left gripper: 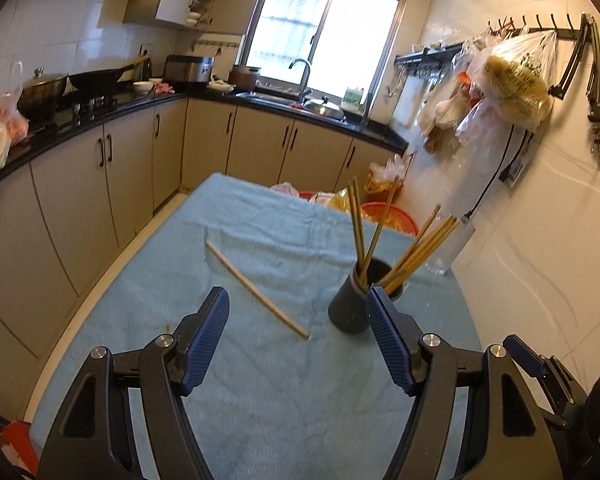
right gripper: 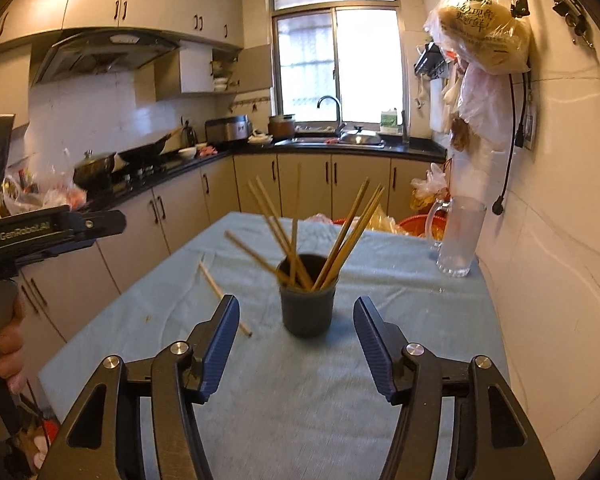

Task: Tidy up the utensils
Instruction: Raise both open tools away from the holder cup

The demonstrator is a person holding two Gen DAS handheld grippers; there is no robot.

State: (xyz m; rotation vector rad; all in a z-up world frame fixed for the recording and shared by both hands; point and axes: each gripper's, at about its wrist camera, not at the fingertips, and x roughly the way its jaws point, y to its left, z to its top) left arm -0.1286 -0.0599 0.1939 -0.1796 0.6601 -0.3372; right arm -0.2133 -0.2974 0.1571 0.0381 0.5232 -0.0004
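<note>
A dark grey cup [left gripper: 350,304] [right gripper: 307,300] stands on the blue cloth and holds several wooden chopsticks [left gripper: 364,228] [right gripper: 300,236] leaning outward. One loose chopstick [left gripper: 256,288] [right gripper: 216,286] lies flat on the cloth to the cup's left. My left gripper [left gripper: 298,300] is open and empty above the cloth, with the loose chopstick between its fingers' line and the cup by its right finger. My right gripper [right gripper: 296,312] is open and empty, facing the cup from just in front. The left gripper's body also shows at the left edge of the right wrist view [right gripper: 40,232].
The table under the blue cloth [left gripper: 260,380] [right gripper: 300,420] stands against a tiled wall on the right. A glass mug [right gripper: 460,236] [left gripper: 452,246] stands at the far right of the table. Red baskets and bags [left gripper: 384,208] sit beyond it. Counters with cookware line the left and back.
</note>
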